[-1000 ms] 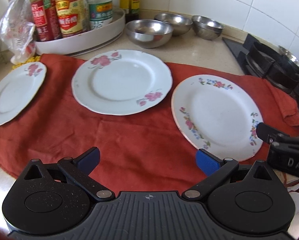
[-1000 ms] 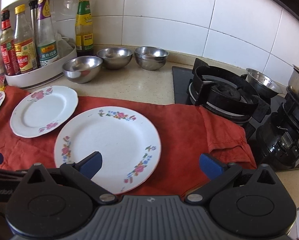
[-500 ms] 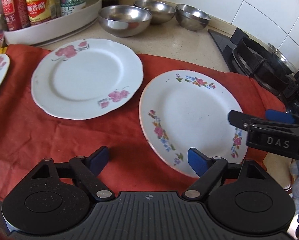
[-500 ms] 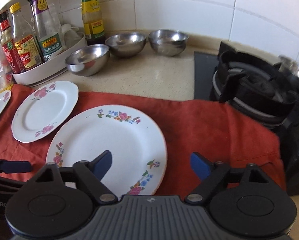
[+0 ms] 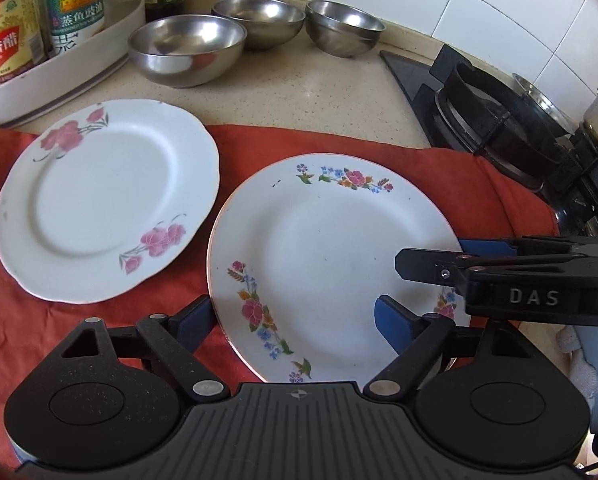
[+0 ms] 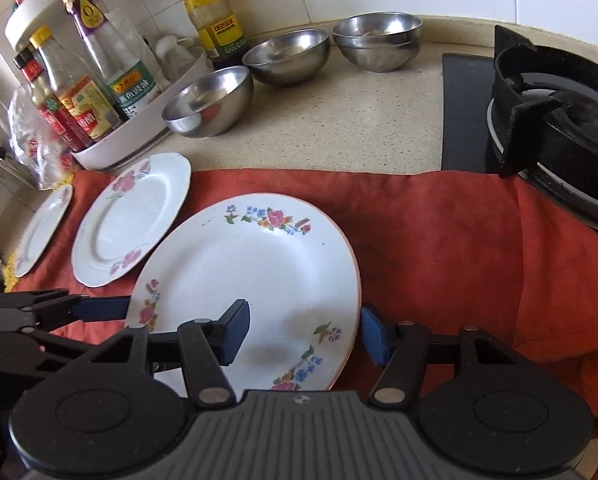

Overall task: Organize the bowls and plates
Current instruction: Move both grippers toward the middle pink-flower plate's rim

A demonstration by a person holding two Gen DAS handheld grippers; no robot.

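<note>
The right gripper straddles the near right rim of the multicolour-flowered plate, its jaws closing, pads not yet pressing. The left gripper straddles the same plate's left rim, jaws wide. Beyond both, past the red cloth, sit 3 steel bowls.
</note>
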